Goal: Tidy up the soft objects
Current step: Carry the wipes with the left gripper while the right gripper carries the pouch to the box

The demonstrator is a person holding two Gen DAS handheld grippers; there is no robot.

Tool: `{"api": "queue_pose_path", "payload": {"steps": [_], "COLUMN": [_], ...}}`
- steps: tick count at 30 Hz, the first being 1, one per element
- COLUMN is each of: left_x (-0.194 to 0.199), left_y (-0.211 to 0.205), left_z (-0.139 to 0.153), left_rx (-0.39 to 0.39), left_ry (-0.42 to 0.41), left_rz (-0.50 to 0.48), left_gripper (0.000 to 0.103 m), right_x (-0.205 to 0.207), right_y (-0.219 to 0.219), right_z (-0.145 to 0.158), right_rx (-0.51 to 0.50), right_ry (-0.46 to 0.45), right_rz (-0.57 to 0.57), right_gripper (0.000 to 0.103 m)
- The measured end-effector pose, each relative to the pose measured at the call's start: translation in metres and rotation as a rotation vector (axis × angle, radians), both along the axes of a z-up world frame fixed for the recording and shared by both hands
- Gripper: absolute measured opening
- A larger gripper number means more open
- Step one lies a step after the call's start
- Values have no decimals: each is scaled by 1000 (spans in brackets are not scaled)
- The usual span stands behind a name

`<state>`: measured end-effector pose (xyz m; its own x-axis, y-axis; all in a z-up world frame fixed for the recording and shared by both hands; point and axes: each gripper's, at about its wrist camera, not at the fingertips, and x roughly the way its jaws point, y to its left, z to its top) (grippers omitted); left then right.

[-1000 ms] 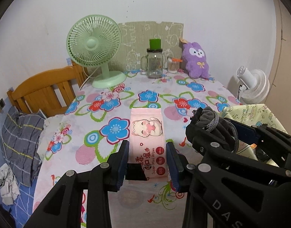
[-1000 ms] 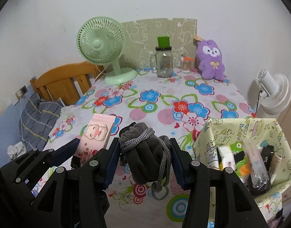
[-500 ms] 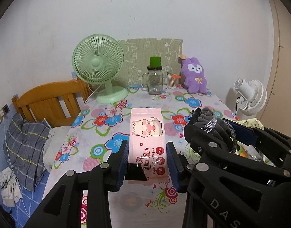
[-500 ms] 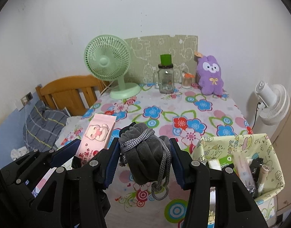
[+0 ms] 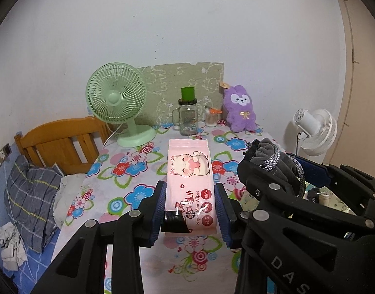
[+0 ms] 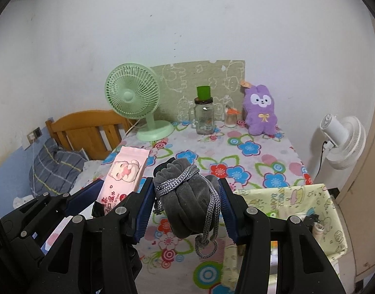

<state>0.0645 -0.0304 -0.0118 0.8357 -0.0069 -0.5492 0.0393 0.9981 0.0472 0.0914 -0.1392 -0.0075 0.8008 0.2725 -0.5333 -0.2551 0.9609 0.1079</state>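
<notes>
My left gripper (image 5: 190, 208) is shut on a pink pack of wet wipes (image 5: 189, 171) with a cat picture, held above the flowered tablecloth (image 5: 128, 171). The right gripper (image 6: 186, 205) is shut on a grey velvet drawstring pouch (image 6: 187, 196) whose cord hangs below it. Both grippers are side by side above the table's near end; the wipes pack (image 6: 124, 171) shows at the left of the right wrist view and the pouch (image 5: 273, 156) at the right of the left wrist view. A purple plush bunny (image 6: 259, 110) sits at the table's far right.
A green desk fan (image 5: 118, 107), a glass jar with a green cup on top (image 5: 187, 117) and a small jar stand at the back. A yellow-green fabric bin (image 6: 297, 210) holding items stands right of the table. A white fan (image 6: 342, 139) is beyond it; a wooden headboard (image 5: 62, 142) and pillow at left.
Both grippers have risen and drawn back from the table with their loads still held; the table and bin now sit lower and smaller in view.
</notes>
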Motion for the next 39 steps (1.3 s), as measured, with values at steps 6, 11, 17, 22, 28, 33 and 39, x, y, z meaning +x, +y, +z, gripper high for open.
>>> {"api": "queue_pose_path", "payload": {"steps": [6,11,17,22,28,33,39], "left_x": [0,-2,-1,3,9,14,19], "left_y": [-17,-33,-50,-65,-84,-97,-115], "left_z": [2,5,5,1,-6,-11,-16], "left_rx": [0,4,9,12,8,3,0], "left_ry": [-9,-17,-19,-13,4,19,31], "left_rz": [-6,-20,-34,-51,-77,-100,-137], "left_gripper": [39,40,40,40,40,40,40], "right_x": [-1,-5,-7,-5,0,4,12], "right_y": [-19,-36,-53,-69,-89,-103,-117], "right_z": [2,5,4,2,-6,-12,-19], "right_rx": [-6,1,6,10,6,1,2], "right_ry": [-9,-17,-20,-17,2,16,30], "right_rz": [-22,-32,-44,-58,-86,-108,-136], "right_gripper": [54,54,54,54,54,54,54]}}
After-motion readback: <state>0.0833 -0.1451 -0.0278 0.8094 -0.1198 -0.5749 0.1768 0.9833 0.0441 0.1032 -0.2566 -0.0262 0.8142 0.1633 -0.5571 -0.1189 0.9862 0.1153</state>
